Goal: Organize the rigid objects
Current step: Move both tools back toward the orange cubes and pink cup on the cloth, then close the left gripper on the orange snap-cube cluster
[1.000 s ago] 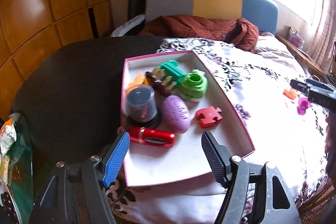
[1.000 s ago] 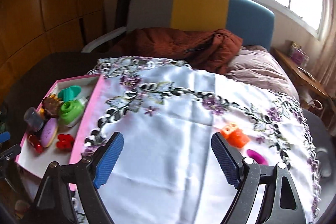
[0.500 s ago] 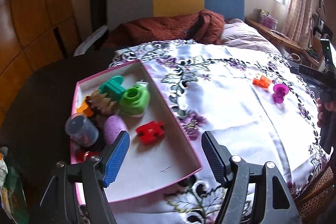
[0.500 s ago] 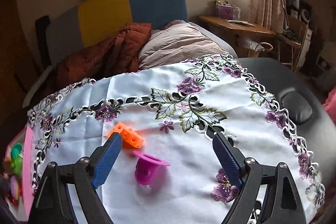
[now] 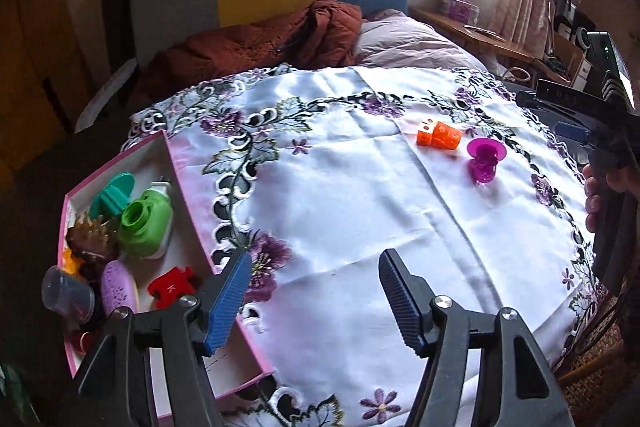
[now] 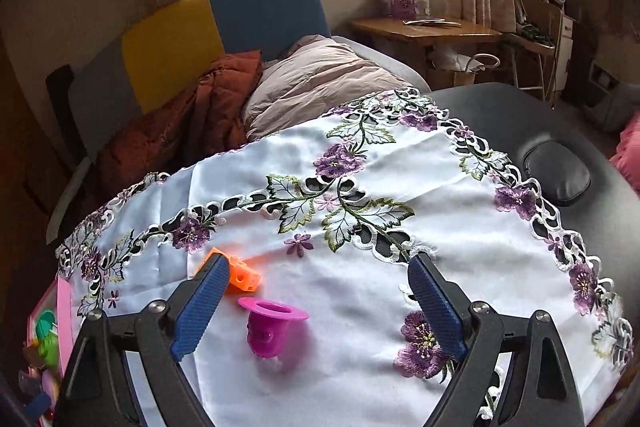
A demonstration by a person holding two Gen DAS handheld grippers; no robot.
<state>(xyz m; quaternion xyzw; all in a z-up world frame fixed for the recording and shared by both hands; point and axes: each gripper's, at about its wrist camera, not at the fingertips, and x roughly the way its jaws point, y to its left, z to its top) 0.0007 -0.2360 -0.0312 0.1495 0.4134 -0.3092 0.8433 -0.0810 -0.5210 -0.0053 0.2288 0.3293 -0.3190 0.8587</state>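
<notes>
most of the sorting appears to be done. a pink box [image 5: 192,211] is seen at the left edge of the embroidered cloth [image 5: 340,219], and inside it a green cylinder piece [image 5: 142,223], a teal piece [image 5: 112,193], a brown spiky clip [image 5: 90,237], a lilac oval [image 5: 116,287], a red puzzle piece [image 5: 172,285] and a clear capped jar [image 5: 66,293] are already gathered close together. two things are judged to be left: an orange block [image 5: 438,135] and a magenta cup-shaped piece [image 5: 484,159], which lie just beside each other on the cloth, well apart from the box.

the left hand-held gripper [image 5: 314,301] is held released above the cloth beside the box's near corner, with nothing between its fingers. the right hand-held gripper [image 6: 316,303] is likewise spread wide and empty; the magenta piece [image 6: 272,327] is framed between its fingers, nearer the left one, and the orange block [image 6: 242,275] is partly covered by the left fingertip. whether either finger touches the cloth cannot be told.

the box's contents are shown clearly only in the left wrist view; in the right wrist view only a sliver of the box is caught at the lower left edge. the right hand-held gripper's body and the hand [image 5: 608,187] holding it are shown from outside in the left view, at the cloth's far right. the dark counter [image 6: 520,115] beyond the cloth and a wooden side table [image 6: 424,27] are shown better in the right view.
</notes>
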